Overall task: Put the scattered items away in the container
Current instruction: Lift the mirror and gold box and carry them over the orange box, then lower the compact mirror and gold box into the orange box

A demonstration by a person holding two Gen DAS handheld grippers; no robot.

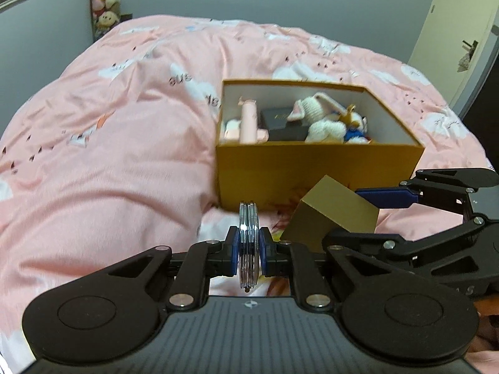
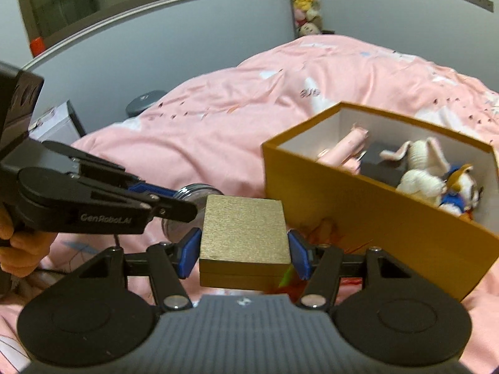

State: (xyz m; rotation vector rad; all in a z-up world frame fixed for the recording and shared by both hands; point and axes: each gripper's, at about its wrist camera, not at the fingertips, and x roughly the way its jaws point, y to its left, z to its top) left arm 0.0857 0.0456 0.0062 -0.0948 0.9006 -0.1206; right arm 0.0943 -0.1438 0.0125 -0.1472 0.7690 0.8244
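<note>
While my left gripper (image 1: 248, 251) pinches a clear round disc-shaped case (image 1: 248, 243) on edge between its blue pads, my right gripper (image 2: 244, 254) is clamped on a small gold box (image 2: 244, 230), the pads pressing its two side faces and the jaws standing about half spread to take its width. The clear case stands upright in the left jaws, which are drawn almost together on it; in the right wrist view it shows as a round shape just behind the gold box, at the tip of the left gripper. Both held things hang just in front of the near wall of the orange-brown container (image 1: 315, 168), apart from it and over the bedding. From the left wrist view, the gold box is tilted, to the right of the clear case.

The container sits open on a pink duvet (image 1: 118, 143) with white cloud prints. Inside it lie a pink tube-like item (image 1: 248, 121) at the left, a black box (image 1: 282, 123) in the middle, a white crocheted rabbit (image 1: 318, 118) and a small blue and white toy (image 1: 355, 129) at the right.

My hand (image 2: 21, 240) grips the left gripper's handle at the left edge of the right wrist view. Beyond the bed stand grey walls and a hanging column of plush toys (image 1: 104, 3).
</note>
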